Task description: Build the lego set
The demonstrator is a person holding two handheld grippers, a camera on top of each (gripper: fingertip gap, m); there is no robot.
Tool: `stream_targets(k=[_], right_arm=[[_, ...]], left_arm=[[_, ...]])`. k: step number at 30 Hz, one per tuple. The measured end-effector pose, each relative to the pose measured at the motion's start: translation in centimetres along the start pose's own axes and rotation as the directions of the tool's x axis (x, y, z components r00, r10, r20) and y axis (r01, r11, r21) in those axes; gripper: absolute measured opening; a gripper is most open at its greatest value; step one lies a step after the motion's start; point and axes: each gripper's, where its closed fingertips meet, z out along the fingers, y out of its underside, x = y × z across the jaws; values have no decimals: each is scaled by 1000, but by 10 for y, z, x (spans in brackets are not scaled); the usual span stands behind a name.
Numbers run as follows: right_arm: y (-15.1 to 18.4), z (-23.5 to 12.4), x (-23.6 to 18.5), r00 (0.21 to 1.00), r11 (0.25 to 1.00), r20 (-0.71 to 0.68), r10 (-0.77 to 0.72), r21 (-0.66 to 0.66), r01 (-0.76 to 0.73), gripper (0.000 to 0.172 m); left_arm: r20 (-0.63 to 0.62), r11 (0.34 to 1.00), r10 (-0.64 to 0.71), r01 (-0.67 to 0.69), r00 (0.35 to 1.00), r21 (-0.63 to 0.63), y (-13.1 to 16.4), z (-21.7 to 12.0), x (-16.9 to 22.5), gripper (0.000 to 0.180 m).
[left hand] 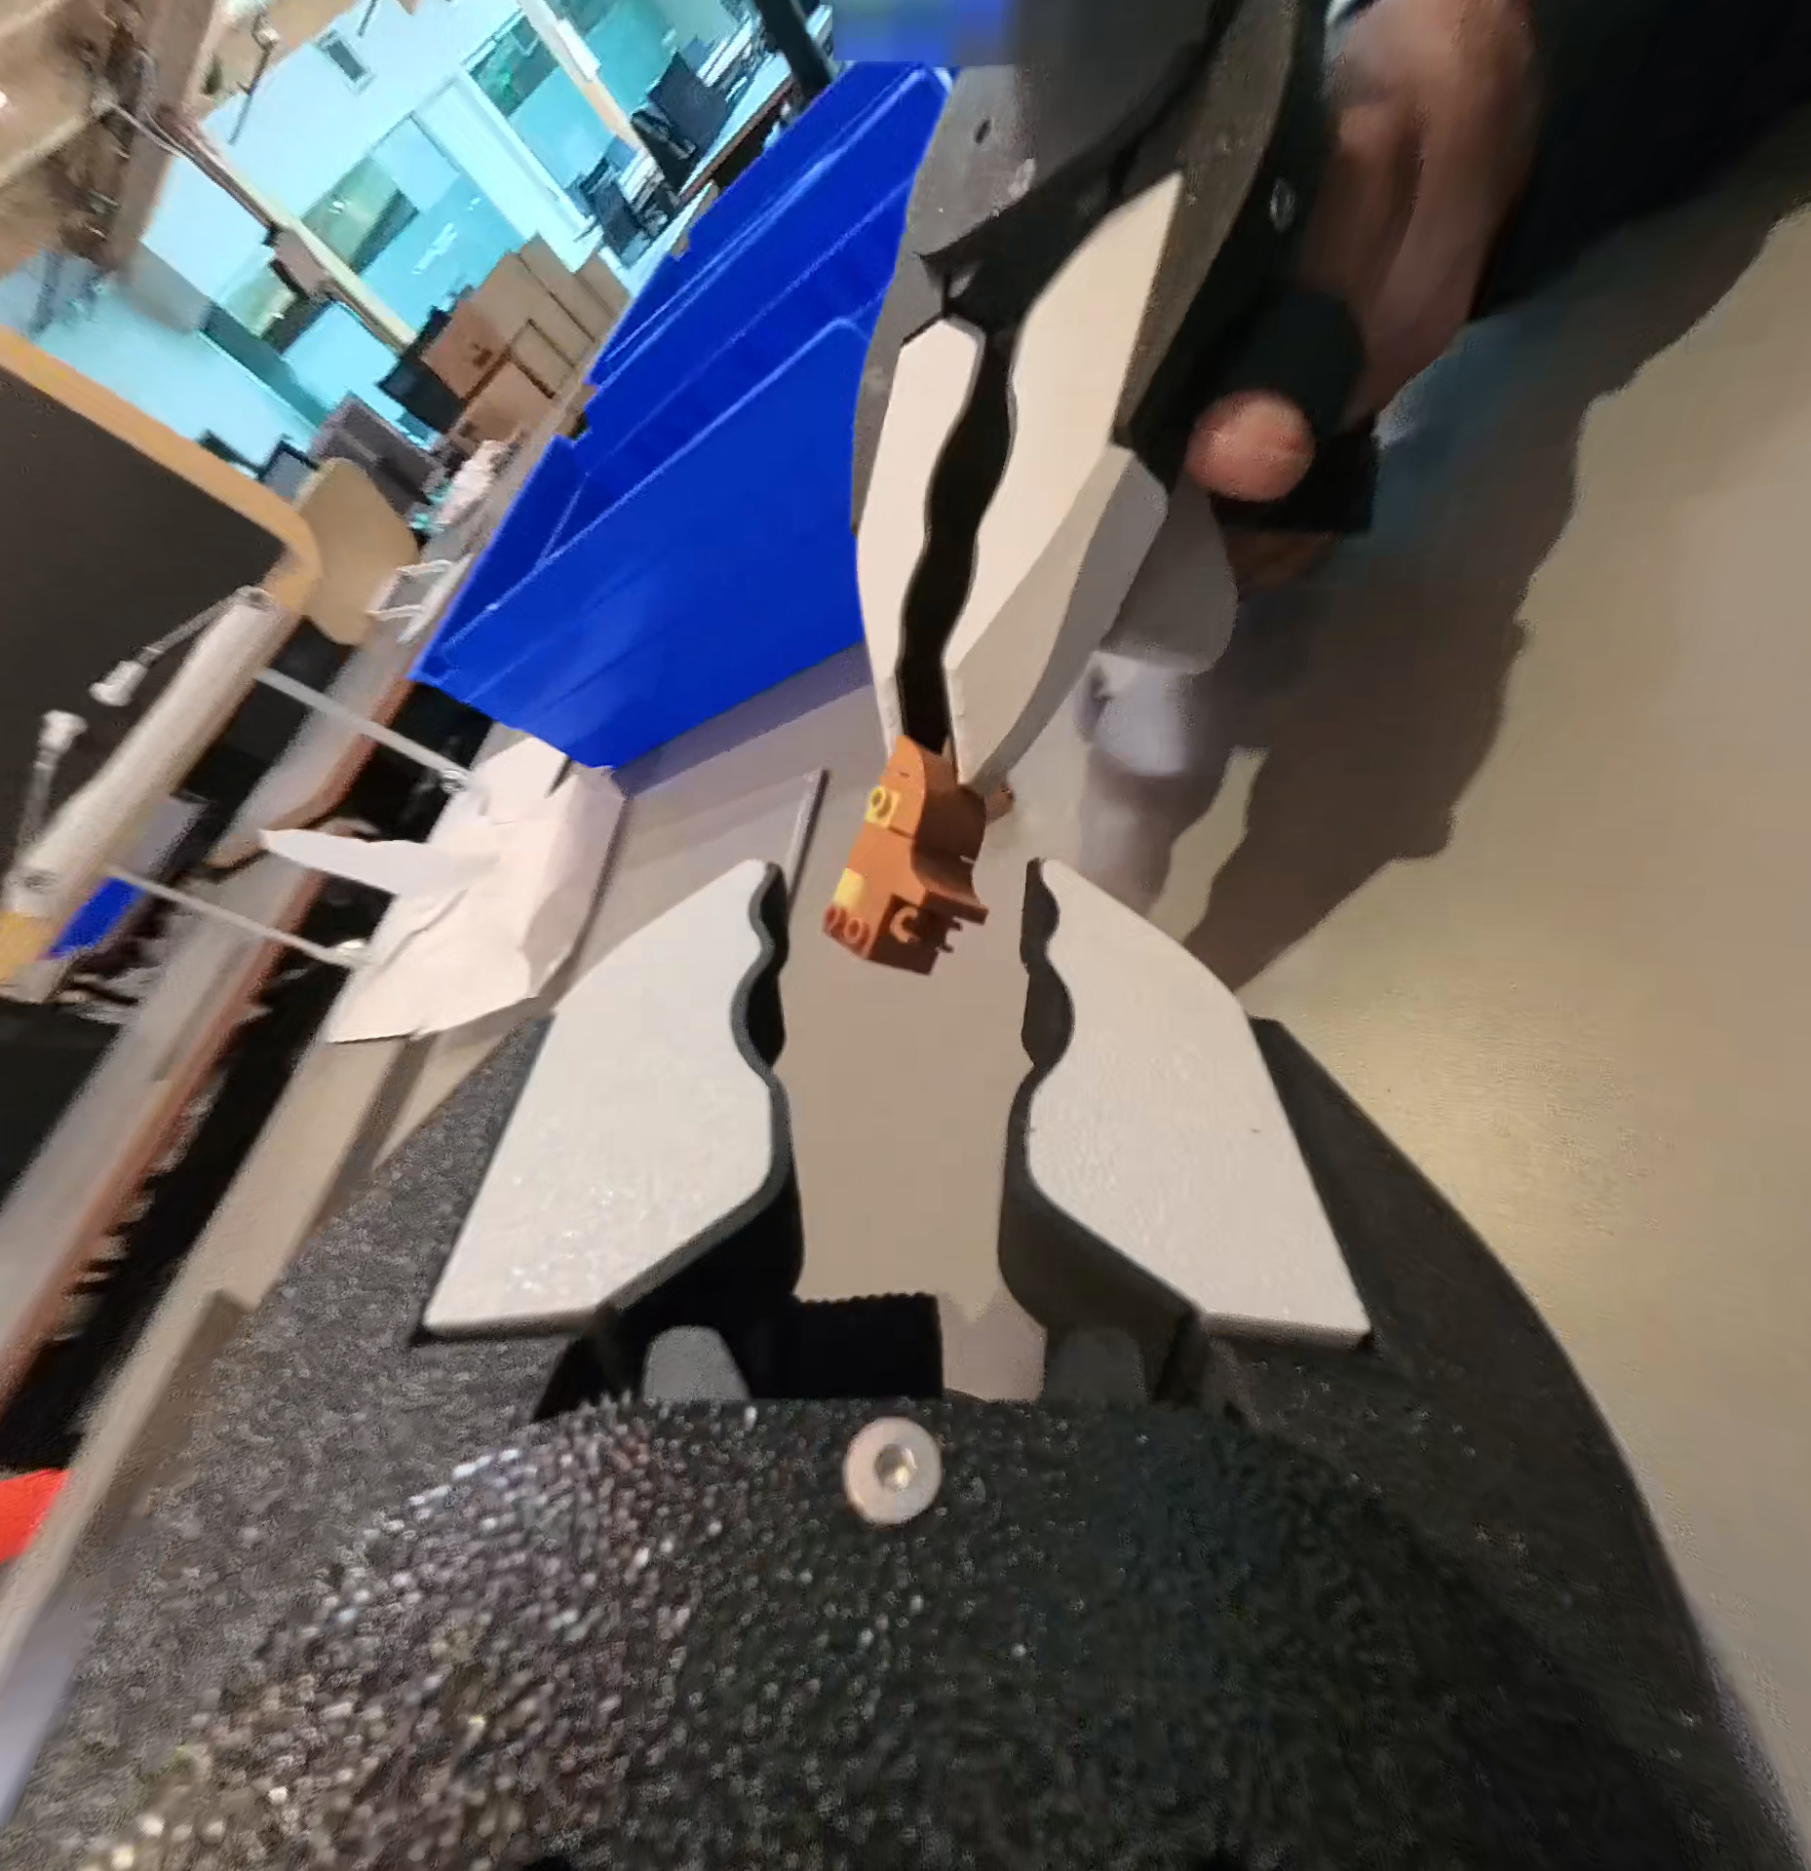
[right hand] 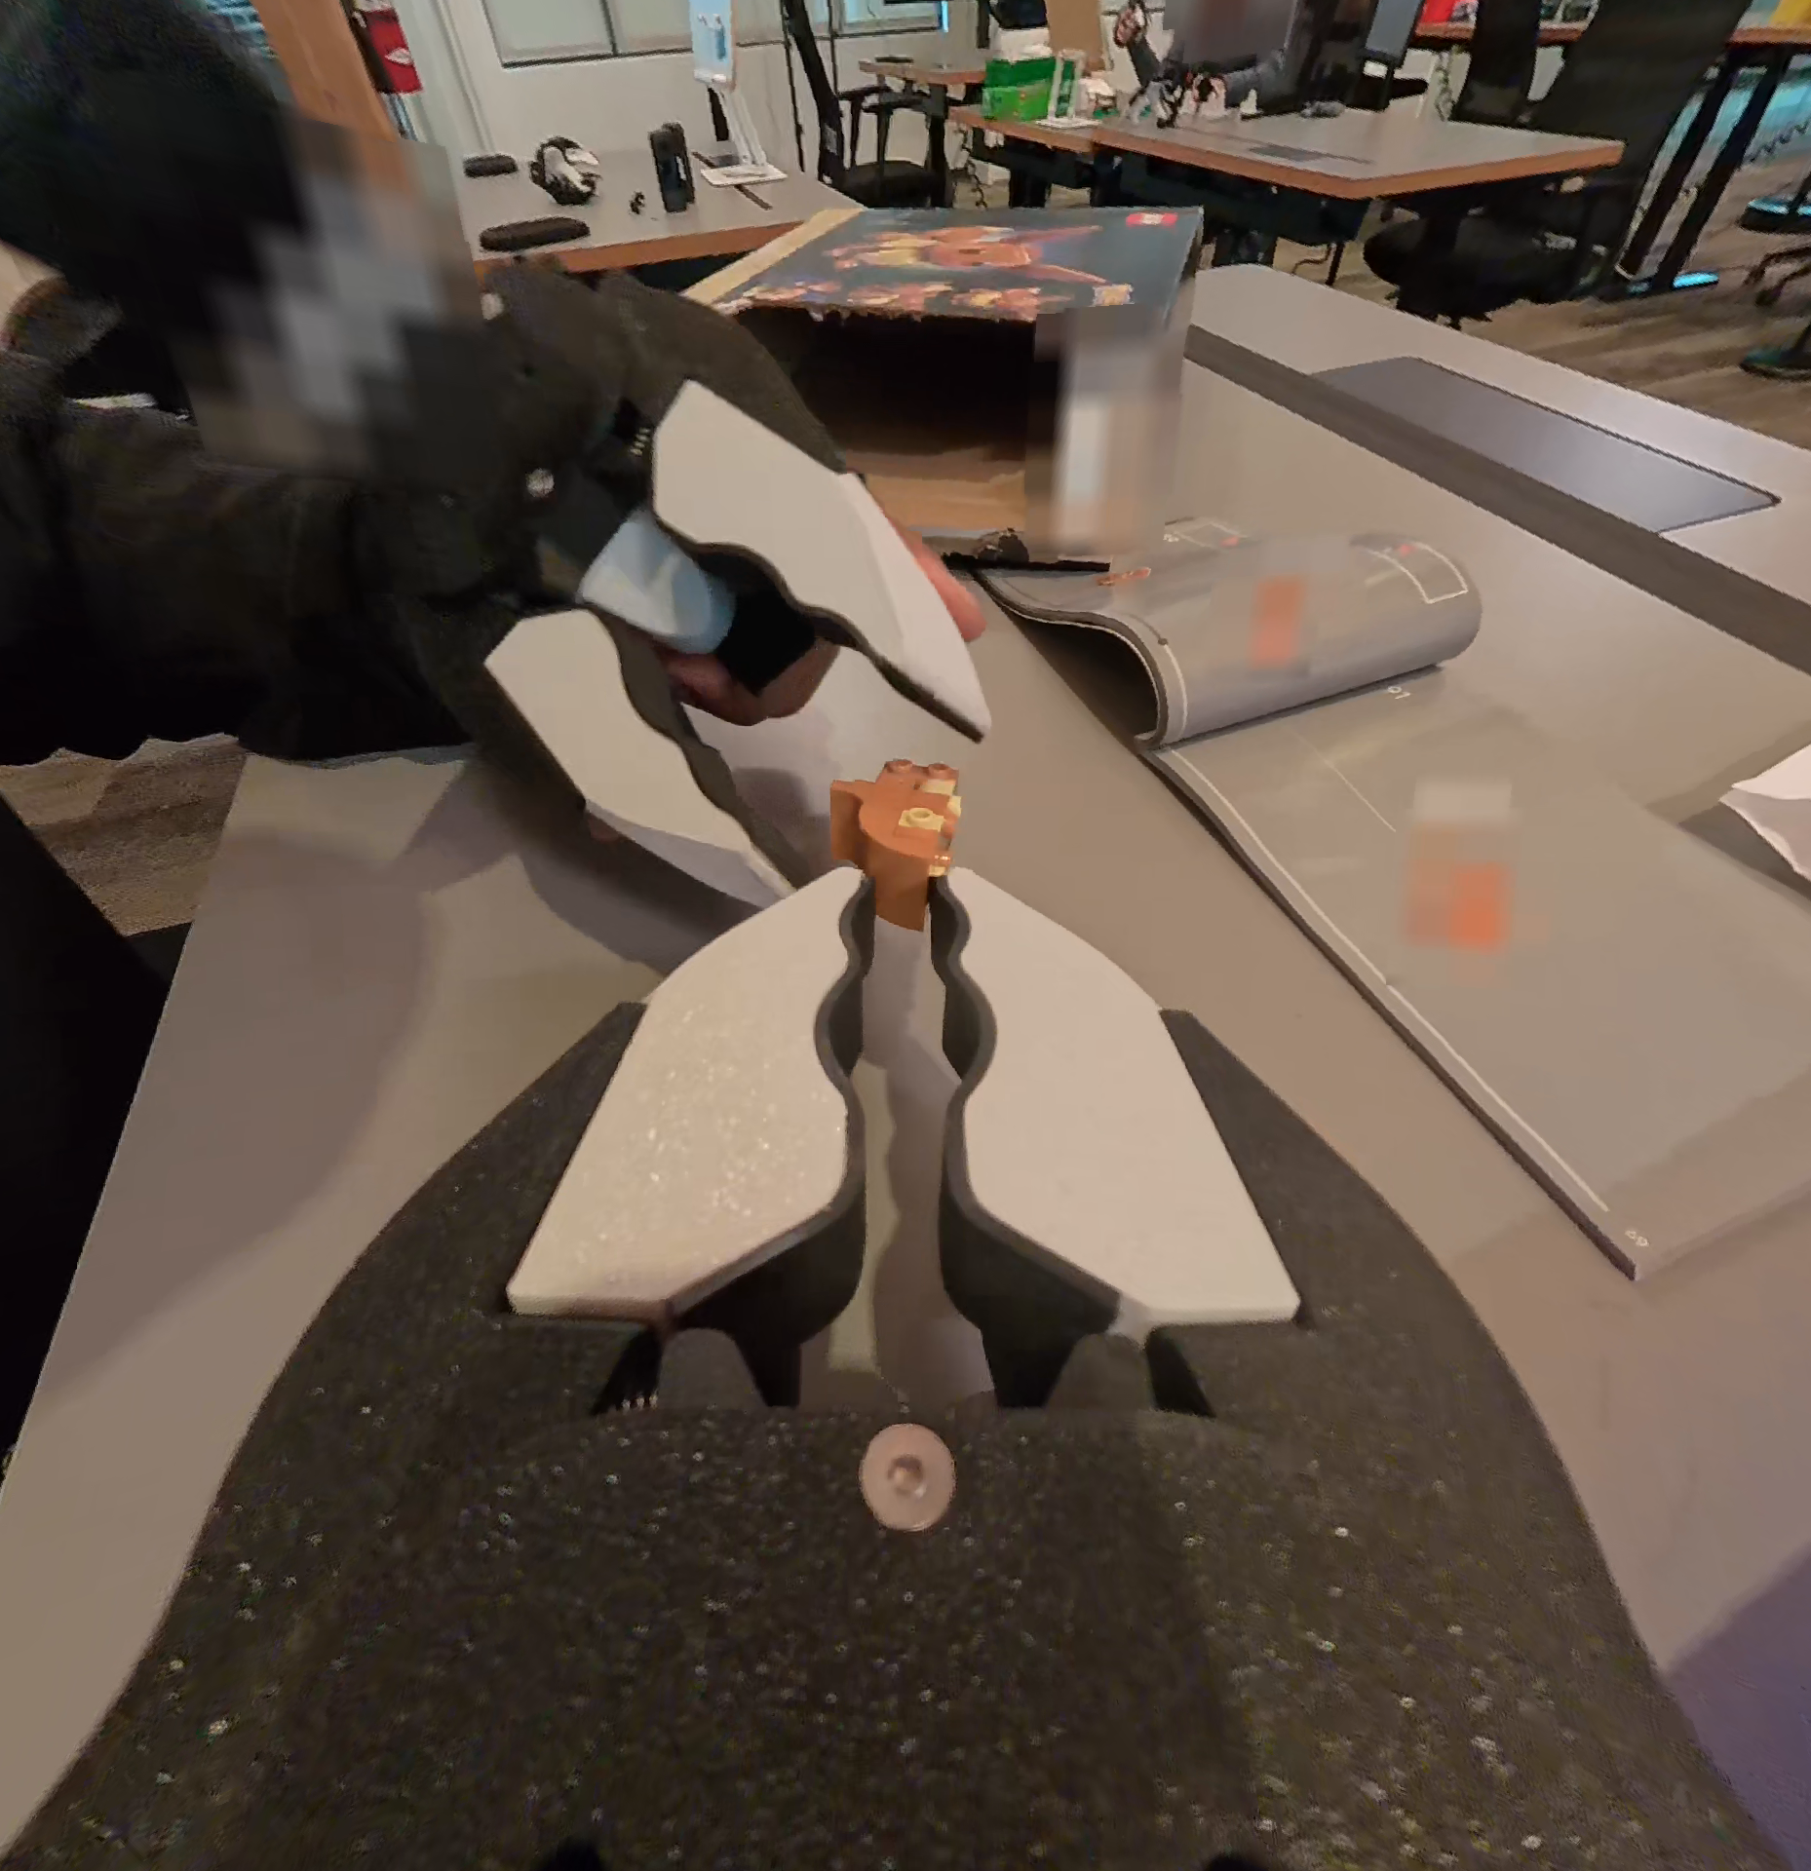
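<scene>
Right now the right gripper (right hand: 899, 891) pinches a small brown brick piece (right hand: 896, 830) above the grey table (right hand: 375, 1012), while the left gripper (left hand: 901, 911) is spread wide just beside it.

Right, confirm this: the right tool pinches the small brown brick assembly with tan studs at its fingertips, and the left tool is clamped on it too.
One part is wrong. The left tool is not clamped on it: its fingers stand apart, clear of the small brown brick assembly with tan studs, as the left wrist view shows. The right tool does pinch that assembly at its fingertips.
</scene>
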Motion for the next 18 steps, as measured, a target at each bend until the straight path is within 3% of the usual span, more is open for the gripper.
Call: stream_targets(k=[4, 9, 14, 18], right_arm=[[-5, -3, -6, 999, 999, 38, -35, 39, 33, 10], [-11, -7, -12, 996, 995, 67, -64, 83, 58, 10], [-13, -9, -15, 992, 992, 88, -87, 105, 77, 10], [-17, -13, -21, 988, 990, 142, -65, 133, 46, 9]], left_arm=[[-137, 976, -191, 203, 972, 76, -6, -5, 3, 47], [-300, 897, -378, 426, 876, 114, -16, -10, 8, 47], [-370, 858, -426, 498, 825, 123, -20, -15, 9, 42], [-391, 860, -402, 488, 828, 149, -17, -23, 5, 42]])
